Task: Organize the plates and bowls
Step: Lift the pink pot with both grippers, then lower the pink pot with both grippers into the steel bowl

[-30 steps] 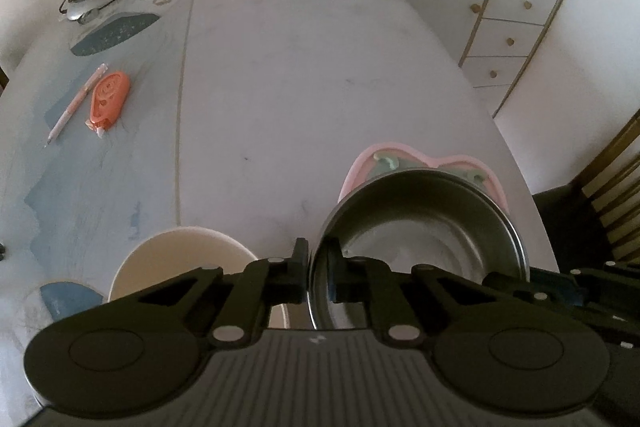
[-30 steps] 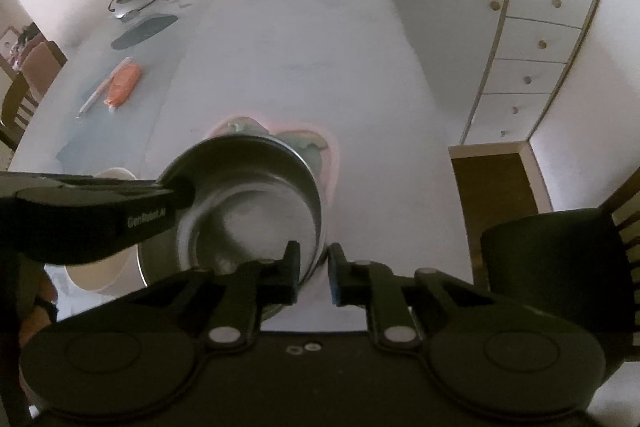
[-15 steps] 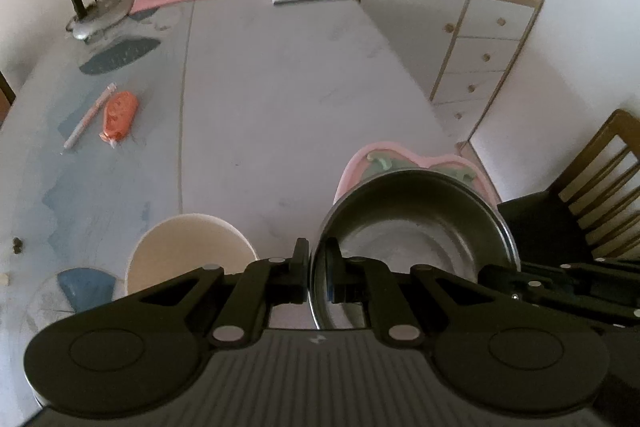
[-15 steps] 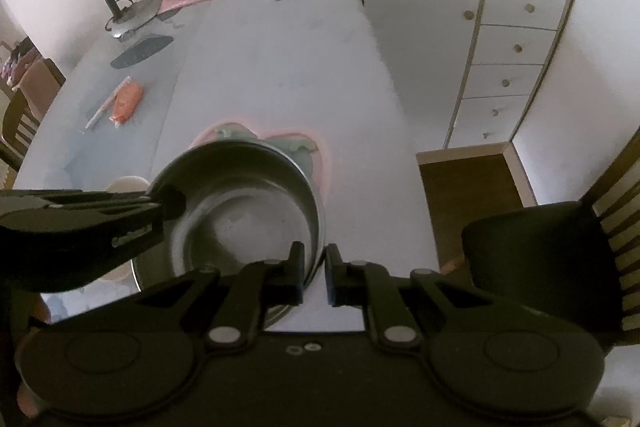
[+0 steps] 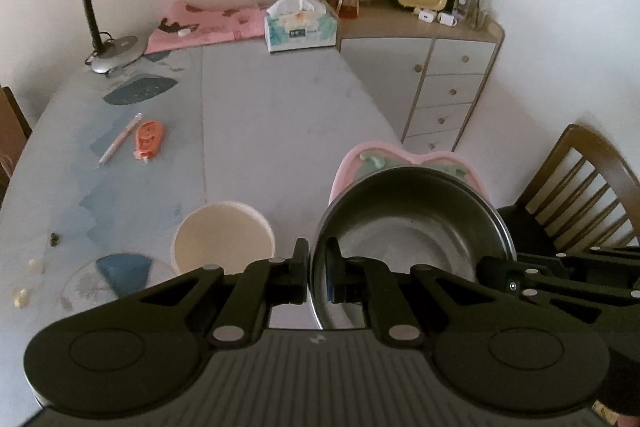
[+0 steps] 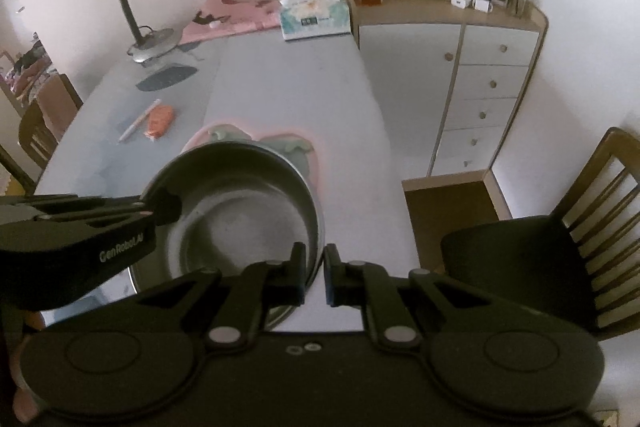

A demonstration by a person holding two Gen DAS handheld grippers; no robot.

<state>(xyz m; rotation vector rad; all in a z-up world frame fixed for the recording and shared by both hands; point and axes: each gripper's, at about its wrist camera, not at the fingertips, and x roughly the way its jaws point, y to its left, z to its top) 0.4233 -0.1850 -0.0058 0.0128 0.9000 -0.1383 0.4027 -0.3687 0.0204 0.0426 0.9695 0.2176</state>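
I have the steel bowl (image 5: 412, 247) clamped by its rim in both claws, left claw (image 5: 318, 267) and right claw (image 6: 316, 275), at lower centre, above the pink plate (image 5: 352, 163). Next I judge a steady carry toward the cream bowl (image 5: 222, 239).

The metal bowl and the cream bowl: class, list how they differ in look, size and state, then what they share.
1. The metal bowl is dark, shiny steel; the cream bowl is pale and matt.
2. The metal bowl looks wider than the cream bowl.
3. The left hand-held gripper and right hand-held gripper each clamp the metal bowl's rim; the cream bowl sits untouched on the table.

Both are round, upright and empty.
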